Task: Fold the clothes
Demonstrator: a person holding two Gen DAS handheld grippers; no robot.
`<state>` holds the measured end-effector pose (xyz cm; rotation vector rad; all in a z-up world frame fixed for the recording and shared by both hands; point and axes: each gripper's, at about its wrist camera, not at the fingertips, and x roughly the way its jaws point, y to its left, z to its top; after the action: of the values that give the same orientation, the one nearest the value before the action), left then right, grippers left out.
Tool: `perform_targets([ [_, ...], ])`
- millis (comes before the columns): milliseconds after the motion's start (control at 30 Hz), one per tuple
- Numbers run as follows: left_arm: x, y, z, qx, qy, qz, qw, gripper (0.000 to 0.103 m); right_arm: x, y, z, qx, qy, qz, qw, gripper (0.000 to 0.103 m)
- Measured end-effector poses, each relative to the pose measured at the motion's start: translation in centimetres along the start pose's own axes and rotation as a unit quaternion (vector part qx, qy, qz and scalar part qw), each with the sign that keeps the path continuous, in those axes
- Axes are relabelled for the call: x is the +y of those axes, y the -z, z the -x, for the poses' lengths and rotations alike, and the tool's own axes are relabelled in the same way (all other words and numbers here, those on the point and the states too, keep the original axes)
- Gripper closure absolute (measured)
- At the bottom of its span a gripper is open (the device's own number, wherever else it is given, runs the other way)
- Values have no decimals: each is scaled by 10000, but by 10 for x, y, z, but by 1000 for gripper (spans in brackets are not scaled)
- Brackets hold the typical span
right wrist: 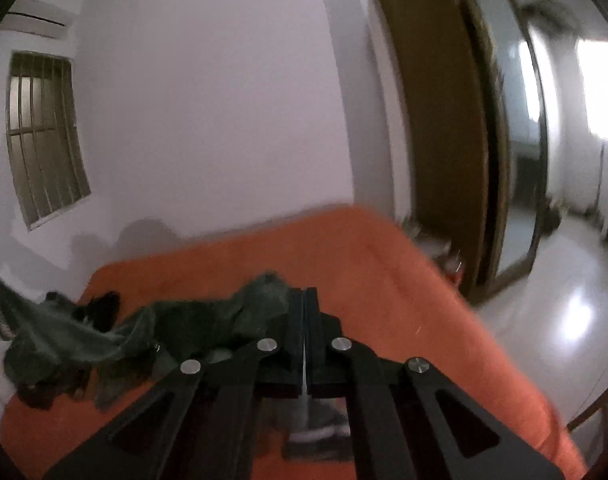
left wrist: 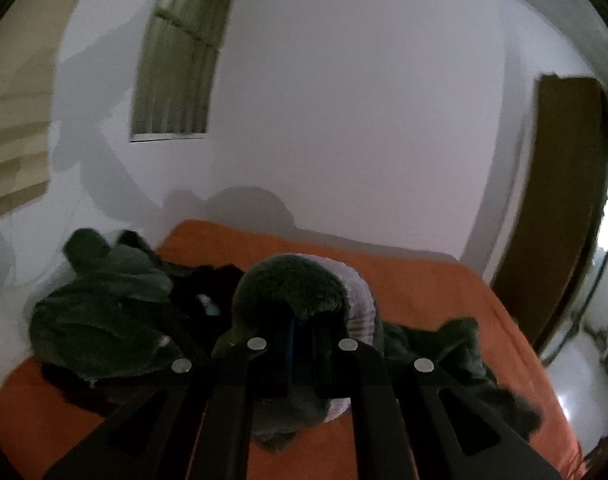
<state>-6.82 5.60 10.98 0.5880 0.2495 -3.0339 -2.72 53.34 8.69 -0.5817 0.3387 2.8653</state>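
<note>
White walls all round, with a barred window (left wrist: 176, 60) high beyond the left gripper (left wrist: 302, 336) and a brown door (right wrist: 435, 120) off to the right of the right gripper (right wrist: 305, 320). Below both, a bed under an orange sheet (right wrist: 383, 264).

Left jaws drawn nearly together, clamped on a fold of grey-green garment (left wrist: 292, 284) that bulged up over the fingertips, pale striped lining showing on its right side; more of the same cloth hung beneath the fingers. Whether any part of it touched the sheet could not be told. Left of those jaws, heaped against the wall, a pile of dark green and black clothes (left wrist: 104, 304). Right of them, another dark crumpled piece (left wrist: 455, 344) lay on the sheet.

Right jaws pressed together, with only a thin pale line between the pads. Dark green cloth (right wrist: 208, 320) bunched just left of the tips and trailed away leftward; could not tell whether it was pinched there. Beneath the fingers, something grey and white, too blurred to name.
</note>
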Motion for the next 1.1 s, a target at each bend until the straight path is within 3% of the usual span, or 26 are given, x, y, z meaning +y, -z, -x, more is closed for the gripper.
perform_targets([
  [100, 21, 12, -9, 299, -305, 115, 9990, 96, -3, 7, -8, 429, 11, -41, 9991, 103],
  [300, 55, 44, -80, 1345, -672, 404, 9878, 96, -3, 88, -72, 1919, -316, -551, 9794, 103],
  [467, 63, 71, -138, 2107, -934, 365, 9724, 96, 6, 121, -90, 2355, -428, -500, 9696, 103],
  [600, 50, 108, -176, 2610, -797, 299, 9616, 96, -2, 111, -99, 2443, -419, -510, 9675, 103],
  [767, 34, 120, -184, 2521, -972, 170, 9627, 96, -9, 127, -114, 2693, -359, -477, 9612, 103],
  [900, 41, 129, -203, 2698, -1066, 201, 9568, 96, -18, 153, -131, 3079, -267, -641, 9489, 103],
  [1100, 52, 119, -236, 2962, -1039, 341, 9489, 96, -8, 175, -160, 3652, -302, -413, 9295, 103],
])
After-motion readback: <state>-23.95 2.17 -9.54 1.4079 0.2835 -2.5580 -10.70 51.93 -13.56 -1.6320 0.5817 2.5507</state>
